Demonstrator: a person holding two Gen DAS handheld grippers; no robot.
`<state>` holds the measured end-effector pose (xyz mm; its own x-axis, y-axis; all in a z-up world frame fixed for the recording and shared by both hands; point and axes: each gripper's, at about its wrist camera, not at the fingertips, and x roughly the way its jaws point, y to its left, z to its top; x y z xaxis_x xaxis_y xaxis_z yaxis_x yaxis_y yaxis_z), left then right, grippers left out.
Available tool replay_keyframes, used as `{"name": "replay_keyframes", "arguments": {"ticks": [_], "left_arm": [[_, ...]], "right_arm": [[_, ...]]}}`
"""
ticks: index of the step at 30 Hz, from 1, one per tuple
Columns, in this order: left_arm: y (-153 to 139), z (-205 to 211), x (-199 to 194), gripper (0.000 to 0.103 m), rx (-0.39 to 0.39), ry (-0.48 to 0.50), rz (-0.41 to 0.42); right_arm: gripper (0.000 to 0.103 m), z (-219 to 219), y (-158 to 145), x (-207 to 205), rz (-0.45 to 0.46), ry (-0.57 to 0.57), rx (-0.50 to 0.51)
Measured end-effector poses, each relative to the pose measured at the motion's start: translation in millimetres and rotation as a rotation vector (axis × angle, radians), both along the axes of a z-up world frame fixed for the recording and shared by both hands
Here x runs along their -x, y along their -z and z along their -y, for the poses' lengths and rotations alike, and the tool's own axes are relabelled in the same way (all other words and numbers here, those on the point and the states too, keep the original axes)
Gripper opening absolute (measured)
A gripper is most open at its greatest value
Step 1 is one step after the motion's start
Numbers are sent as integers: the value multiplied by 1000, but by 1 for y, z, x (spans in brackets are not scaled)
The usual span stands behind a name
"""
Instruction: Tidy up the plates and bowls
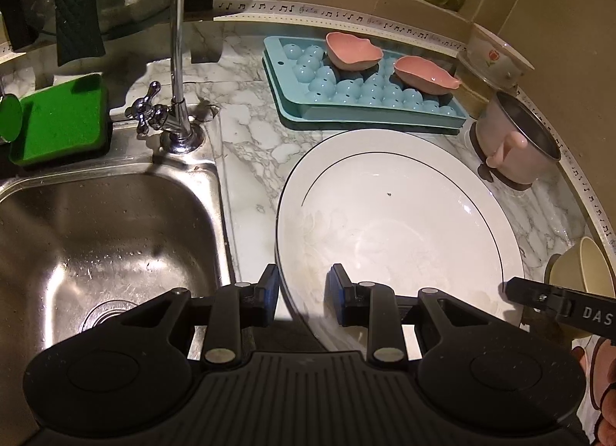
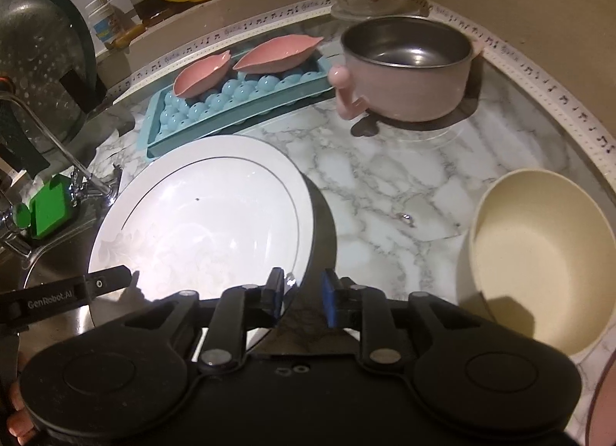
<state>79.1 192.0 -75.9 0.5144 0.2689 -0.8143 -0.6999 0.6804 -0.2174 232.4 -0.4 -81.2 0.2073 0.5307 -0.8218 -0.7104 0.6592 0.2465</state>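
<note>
Left wrist view: the left gripper (image 1: 302, 288) straddles the near rim of the white plate (image 1: 396, 215), jaws narrow and seemingly clamped; the right gripper (image 2: 304, 297) brackets the opposite rim, its pads apparently just clear. The plate lies on the marble counter (image 2: 385, 176), overhanging the sink (image 1: 115, 234). Any move is best kept level, towards the open marble before the cream bowl (image 2: 546, 257).

Home kitchen: steel sink (image 1: 115, 230) with faucet (image 1: 177, 61), marble-pattern counter (image 2: 385, 176), dishes, green sponge (image 1: 57, 118).
</note>
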Motion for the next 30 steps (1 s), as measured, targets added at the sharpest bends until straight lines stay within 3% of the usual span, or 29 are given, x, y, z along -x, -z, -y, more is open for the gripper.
{"name": "replay_keyframes", "arguments": {"ticks": [4,6,9,18,25,30], "left_arm": [[-5,8,9,29,-3,26,10],[-7,12,14,41,12,41,21],[-13,21,23,60,13,55,53],[-28,63,30,61,-42,201,76],[-34,95,33,63,-83,314,97],[-37,111,37,74,-103,376,109]], "right_arm": [[38,14,-7,6,22,7,-9],[49,21,-11,11,37,6,-16],[59,34,-19,19,60,8,-24],[80,75,-39,44,116,32,-44],[83,101,-47,65,158,58,-49],[85,120,-48,79,173,91,-56]]}}
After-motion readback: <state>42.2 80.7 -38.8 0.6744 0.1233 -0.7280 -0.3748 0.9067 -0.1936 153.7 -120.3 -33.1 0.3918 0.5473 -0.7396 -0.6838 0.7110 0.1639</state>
